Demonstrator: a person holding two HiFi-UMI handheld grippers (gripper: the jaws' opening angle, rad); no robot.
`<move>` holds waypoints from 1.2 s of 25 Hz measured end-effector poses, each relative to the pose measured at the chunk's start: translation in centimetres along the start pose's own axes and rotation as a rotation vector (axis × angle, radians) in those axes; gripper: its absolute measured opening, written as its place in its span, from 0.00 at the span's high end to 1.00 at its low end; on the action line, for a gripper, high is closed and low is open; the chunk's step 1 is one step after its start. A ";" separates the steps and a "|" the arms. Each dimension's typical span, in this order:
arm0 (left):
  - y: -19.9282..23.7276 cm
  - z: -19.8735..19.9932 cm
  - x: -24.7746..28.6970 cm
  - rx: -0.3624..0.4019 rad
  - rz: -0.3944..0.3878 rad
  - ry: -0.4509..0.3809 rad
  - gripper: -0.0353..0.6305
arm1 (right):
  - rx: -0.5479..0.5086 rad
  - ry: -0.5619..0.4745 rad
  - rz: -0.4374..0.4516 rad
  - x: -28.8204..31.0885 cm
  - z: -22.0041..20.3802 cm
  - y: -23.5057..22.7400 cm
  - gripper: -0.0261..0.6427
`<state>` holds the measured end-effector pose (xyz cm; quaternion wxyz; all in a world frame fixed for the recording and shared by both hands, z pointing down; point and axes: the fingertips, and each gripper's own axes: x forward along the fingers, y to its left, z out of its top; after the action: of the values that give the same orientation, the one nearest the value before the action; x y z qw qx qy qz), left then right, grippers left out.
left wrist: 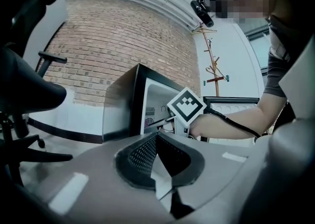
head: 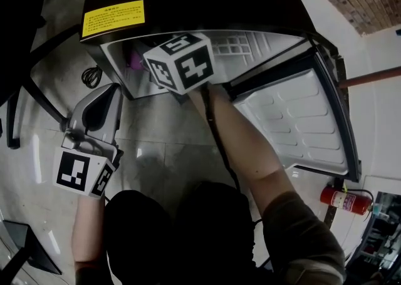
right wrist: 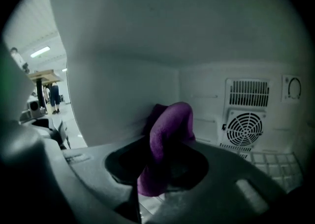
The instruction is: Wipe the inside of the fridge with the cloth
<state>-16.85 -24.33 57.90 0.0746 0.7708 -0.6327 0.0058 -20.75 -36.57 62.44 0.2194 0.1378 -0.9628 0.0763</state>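
The small fridge stands open, its door swung to the right. My right gripper reaches inside, shut on the purple cloth. The cloth bulges up between the jaws and presses against the fridge's left inner wall. In the head view only the right gripper's marker cube and a sliver of the purple cloth show at the fridge mouth. My left gripper hangs outside over the floor, left of the fridge, shut and empty; in its own view, the left gripper faces the fridge.
A round fan grille and a wire shelf sit at the fridge's back right. An office chair base stands to the left and a coiled cable lies by the fridge. A red fire extinguisher is beyond the door.
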 end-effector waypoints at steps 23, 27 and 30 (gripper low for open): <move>-6.9 -0.3 6.6 -0.021 -0.179 0.025 0.92 | 0.121 0.108 -0.600 -14.2 -7.4 -17.8 0.84; -6.8 0.1 6.9 -0.017 -0.189 0.022 0.92 | 0.141 -0.053 -0.648 -16.7 -4.7 -17.8 0.84; -6.3 0.6 7.0 -0.003 -0.186 0.014 0.92 | 0.122 -0.161 -0.700 -18.0 -2.2 -18.0 0.84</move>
<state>-9.35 -30.04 57.35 0.0802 0.8261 -0.5578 0.0035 1.06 -49.07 57.97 0.1470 0.4776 -0.8651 0.0428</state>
